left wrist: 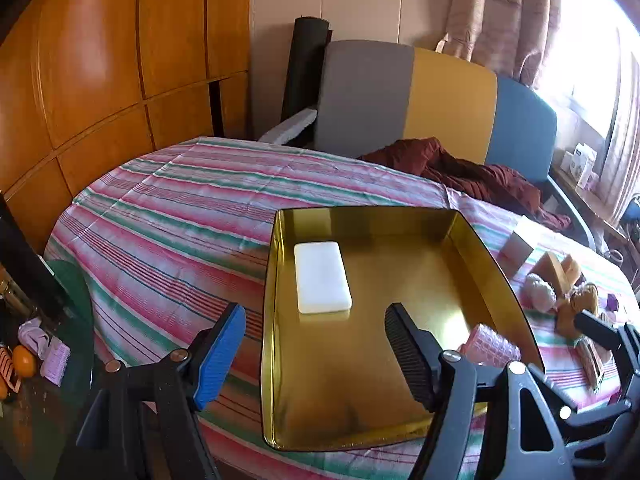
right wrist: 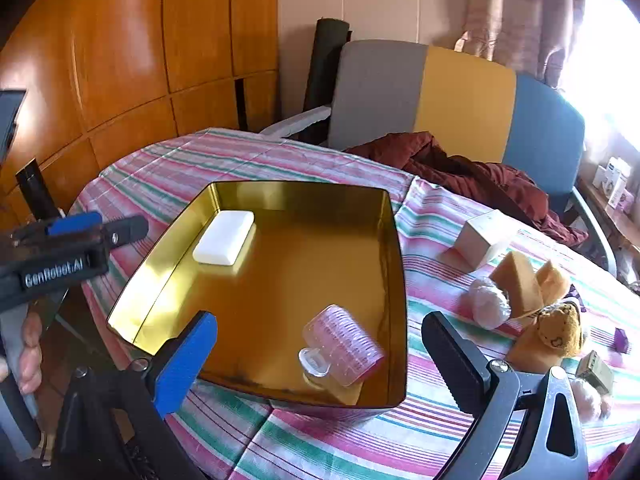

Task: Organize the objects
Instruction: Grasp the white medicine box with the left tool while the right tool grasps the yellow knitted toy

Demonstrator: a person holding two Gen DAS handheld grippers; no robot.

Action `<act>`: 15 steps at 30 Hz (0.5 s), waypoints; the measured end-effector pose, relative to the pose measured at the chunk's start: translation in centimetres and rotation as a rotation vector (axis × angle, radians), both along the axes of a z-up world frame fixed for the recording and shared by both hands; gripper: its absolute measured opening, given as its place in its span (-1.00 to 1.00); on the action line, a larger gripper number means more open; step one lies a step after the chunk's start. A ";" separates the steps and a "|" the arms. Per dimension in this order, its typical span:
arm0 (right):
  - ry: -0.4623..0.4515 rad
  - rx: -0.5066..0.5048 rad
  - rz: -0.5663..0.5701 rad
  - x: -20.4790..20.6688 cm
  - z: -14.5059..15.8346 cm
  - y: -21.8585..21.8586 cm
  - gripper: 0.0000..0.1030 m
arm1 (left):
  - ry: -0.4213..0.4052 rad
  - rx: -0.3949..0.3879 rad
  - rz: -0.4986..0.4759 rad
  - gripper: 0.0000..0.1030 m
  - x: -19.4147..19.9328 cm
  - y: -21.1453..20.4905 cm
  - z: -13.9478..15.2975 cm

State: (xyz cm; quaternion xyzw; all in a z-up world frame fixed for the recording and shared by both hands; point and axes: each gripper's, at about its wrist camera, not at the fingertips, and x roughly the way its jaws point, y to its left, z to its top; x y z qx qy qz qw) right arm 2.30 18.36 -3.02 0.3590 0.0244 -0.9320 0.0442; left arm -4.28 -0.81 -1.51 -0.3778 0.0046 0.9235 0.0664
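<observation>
- Daylight enters from a window (left wrist: 600, 52) at upper right; it is blown out to white in both views.
- Glare patches lie on the gold tray (right wrist: 132, 300) floor and wall, and on the wood panels (left wrist: 96, 40).
- Fisheye bending curves straight lines; all 4 corners are dark.
- Focus is fair, soft at the edges.

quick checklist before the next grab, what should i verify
1. Right claw open and empty: ok.
2. Left claw open and empty: ok.
3. White rectangular soap bar lying inside the gold metal tray: ok.
4. Pink ribbed plastic roller inside the tray: ok.
5. Pale cardboard box and yellow sponge wedges put away: not ok, they lie on the striped cloth.
6. Roller settled: cannot tell.
</observation>
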 end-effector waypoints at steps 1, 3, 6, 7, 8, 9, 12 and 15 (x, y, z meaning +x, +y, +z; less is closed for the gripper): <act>0.001 -0.003 -0.004 0.0 0.0 0.1 1.00 | -0.003 0.002 -0.002 0.42 0.0 0.0 -0.1; 0.008 -0.004 -0.014 0.1 0.2 0.4 1.00 | -0.010 -0.002 -0.004 0.42 0.2 0.2 -0.3; 0.013 -0.007 -0.027 0.3 0.3 0.9 1.00 | -0.024 -0.011 -0.012 0.42 0.4 0.5 -0.6; 0.013 -0.006 -0.031 0.3 0.2 1.0 1.00 | -0.029 -0.011 -0.018 0.42 0.4 0.6 -0.7; 0.012 -0.004 -0.038 0.3 0.2 1.2 1.00 | -0.035 -0.010 -0.024 0.42 0.4 0.7 -0.8; 0.011 -0.005 -0.044 0.3 0.1 1.4 1.00 | -0.053 -0.003 -0.041 0.42 0.3 0.9 -1.0; 0.009 -0.013 -0.067 0.3 -0.1 2.2 0.99 | -0.113 0.039 -0.076 0.41 0.0 1.3 -1.8; 0.004 -0.019 -0.091 0.4 -0.3 3.2 1.00 | -0.158 0.076 -0.106 0.36 -0.2 1.7 -2.3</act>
